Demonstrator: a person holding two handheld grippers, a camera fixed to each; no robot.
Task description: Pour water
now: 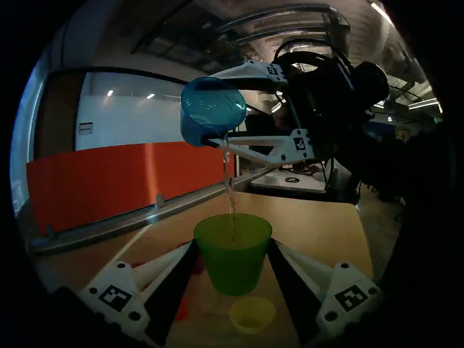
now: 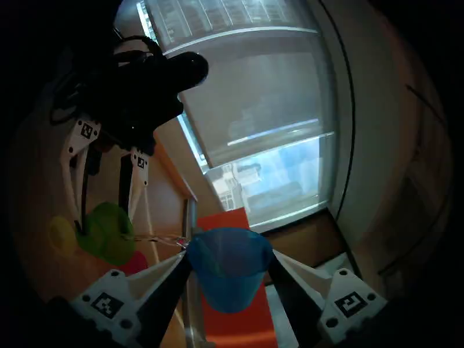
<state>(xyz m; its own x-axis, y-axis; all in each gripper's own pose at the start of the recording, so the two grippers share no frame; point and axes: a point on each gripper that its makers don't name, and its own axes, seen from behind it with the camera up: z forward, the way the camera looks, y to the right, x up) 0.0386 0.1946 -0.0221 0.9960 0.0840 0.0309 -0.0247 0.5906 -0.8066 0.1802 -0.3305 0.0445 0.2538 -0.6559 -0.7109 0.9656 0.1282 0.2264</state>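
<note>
My left gripper [image 1: 232,250] has both fingers pressed against the sides of the green cup [image 1: 232,268], holding it upright over the wooden table [image 1: 316,223]. I cannot tell whether its base rests there. A small yellow cup [image 1: 252,314] sits close by. My right gripper [image 2: 229,257] is clamped on the blue cup [image 2: 229,277], tipped above the green one and a little to one side. A thin stream of water [image 1: 228,174] falls from its rim into the green mouth. To pour well, I judge I should hold the green cup level under the stream. I should deepen the blue cup's tilt slowly, so the thread lands near the centre, not on the rim. The fill level needs watching, since I cannot read it from here.
</note>
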